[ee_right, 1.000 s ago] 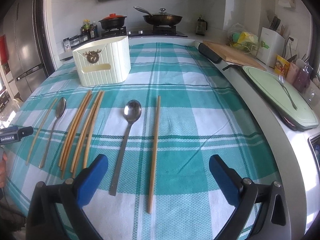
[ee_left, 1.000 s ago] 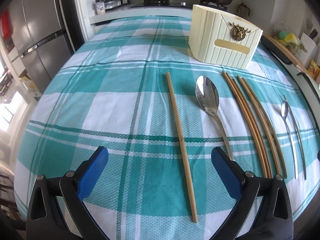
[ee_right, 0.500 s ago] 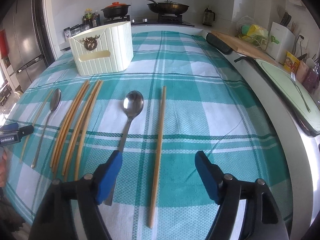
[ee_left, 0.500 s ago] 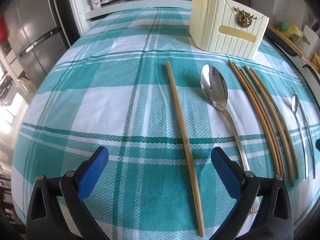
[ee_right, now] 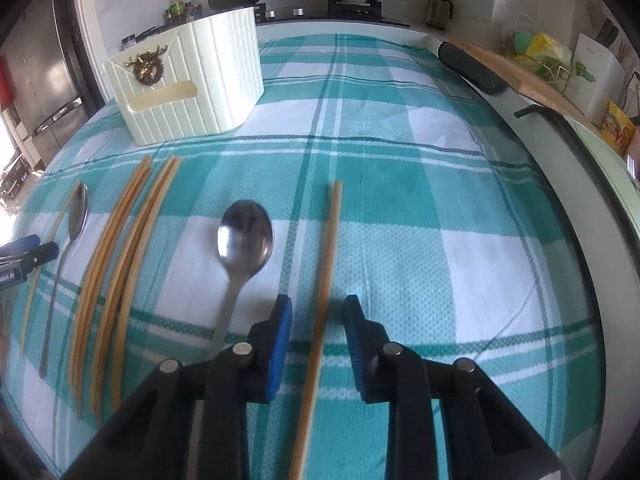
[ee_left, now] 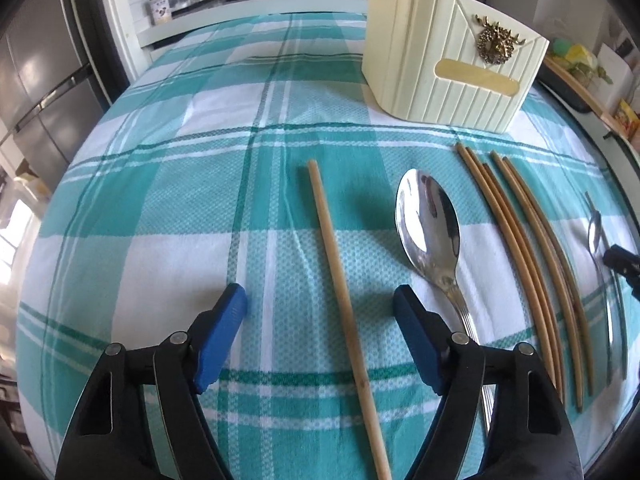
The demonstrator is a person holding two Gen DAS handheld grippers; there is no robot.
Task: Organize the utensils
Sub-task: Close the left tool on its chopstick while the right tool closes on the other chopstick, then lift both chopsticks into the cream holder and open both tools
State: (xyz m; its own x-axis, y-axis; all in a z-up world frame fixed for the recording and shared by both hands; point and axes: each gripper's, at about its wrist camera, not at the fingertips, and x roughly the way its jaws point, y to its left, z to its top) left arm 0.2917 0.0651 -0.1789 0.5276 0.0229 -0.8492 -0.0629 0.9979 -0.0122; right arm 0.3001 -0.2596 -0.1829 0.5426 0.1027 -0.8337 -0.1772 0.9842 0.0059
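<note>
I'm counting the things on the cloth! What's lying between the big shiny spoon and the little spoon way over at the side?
A bundle of chopsticks lies between the big spoon and the small spoon, clearest in the left wrist view.

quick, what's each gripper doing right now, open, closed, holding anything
Left gripper: open, jaws either side of a single chopstick, holding nothing.
Right gripper: partly closed around another lone chopstick, jaws not yet touching it.

Both my wrist cameras look low and forward across the tablecloth (ee_left: 168, 184), sharing the cream holder (ee_right: 188, 80).
</note>
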